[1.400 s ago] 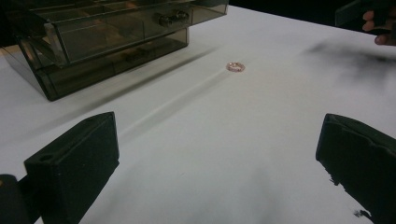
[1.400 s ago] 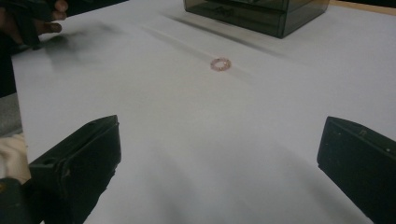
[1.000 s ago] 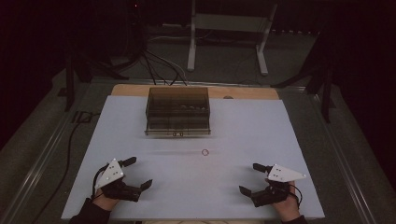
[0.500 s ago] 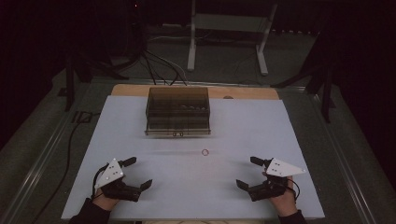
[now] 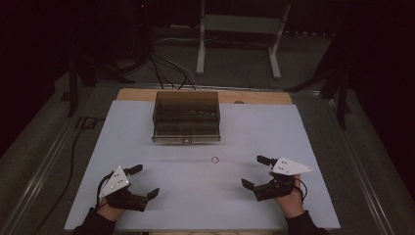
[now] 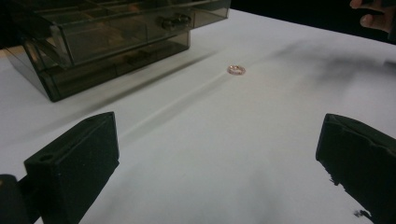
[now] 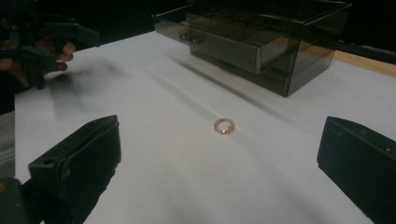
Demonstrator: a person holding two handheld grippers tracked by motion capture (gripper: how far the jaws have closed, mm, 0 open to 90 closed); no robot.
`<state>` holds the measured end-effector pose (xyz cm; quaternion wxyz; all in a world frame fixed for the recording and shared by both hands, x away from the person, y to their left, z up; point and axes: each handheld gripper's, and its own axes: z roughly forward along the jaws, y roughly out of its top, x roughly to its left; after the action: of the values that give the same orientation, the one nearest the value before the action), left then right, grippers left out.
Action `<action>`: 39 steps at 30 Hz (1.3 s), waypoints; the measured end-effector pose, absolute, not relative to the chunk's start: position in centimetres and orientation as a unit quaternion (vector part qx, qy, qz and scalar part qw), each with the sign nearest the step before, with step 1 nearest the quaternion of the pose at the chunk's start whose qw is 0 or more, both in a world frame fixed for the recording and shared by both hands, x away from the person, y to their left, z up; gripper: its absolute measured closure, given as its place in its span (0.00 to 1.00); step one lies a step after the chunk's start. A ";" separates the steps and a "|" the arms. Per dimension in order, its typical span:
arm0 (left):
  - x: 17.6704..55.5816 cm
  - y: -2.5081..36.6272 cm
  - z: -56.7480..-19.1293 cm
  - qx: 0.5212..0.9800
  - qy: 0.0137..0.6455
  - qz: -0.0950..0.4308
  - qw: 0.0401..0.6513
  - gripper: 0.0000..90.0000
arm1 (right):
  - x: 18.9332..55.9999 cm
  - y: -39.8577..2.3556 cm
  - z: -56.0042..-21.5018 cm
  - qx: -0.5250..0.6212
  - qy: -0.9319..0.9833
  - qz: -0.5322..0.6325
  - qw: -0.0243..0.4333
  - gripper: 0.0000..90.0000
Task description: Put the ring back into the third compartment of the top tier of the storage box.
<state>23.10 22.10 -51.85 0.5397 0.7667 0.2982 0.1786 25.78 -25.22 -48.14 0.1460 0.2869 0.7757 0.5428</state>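
A small pink ring (image 5: 215, 159) lies flat on the white table top (image 5: 313, 132), in front of a smoky clear drawer box (image 5: 186, 116). The same ring (image 7: 223, 126) lies ahead of my right gripper's jaws, and the ring (image 6: 236, 70) is farther off in the left gripper view. My left gripper (image 5: 145, 181) rests near the table's front left, open and empty. My right gripper (image 5: 256, 171) is at the front right, open and empty, a short way right of the ring. The box (image 6: 107, 35) has its upper drawer slightly pulled out.
The table's wooden back edge (image 5: 254, 97) runs behind the box. A metal stand (image 5: 240, 29) and cables (image 5: 166, 68) are on the dark floor beyond. A cable (image 5: 73, 147) trails off the table's left side.
My right gripper has shifted left and a little forward toward the ring. The left gripper has stayed in place.
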 end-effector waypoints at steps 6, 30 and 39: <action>23.1 22.1 -51.9 0.766 0.298 0.178 0.541 0.01 | 26.8 -24.7 -47.9 0.294 0.773 0.542 0.148 0.00; 23.1 22.1 -51.9 0.767 0.296 0.175 0.542 0.01 | 31.4 -20.3 -47.7 0.310 0.775 0.532 0.142 0.04; 23.1 22.1 -51.8 0.765 0.295 0.173 0.546 0.01 | 32.8 -18.9 -48.5 0.327 0.788 0.503 0.137 0.05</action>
<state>23.06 22.12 -51.84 0.5462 0.7646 0.2950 0.1733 32.81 -18.91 -48.54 0.1372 0.3269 0.7882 0.5031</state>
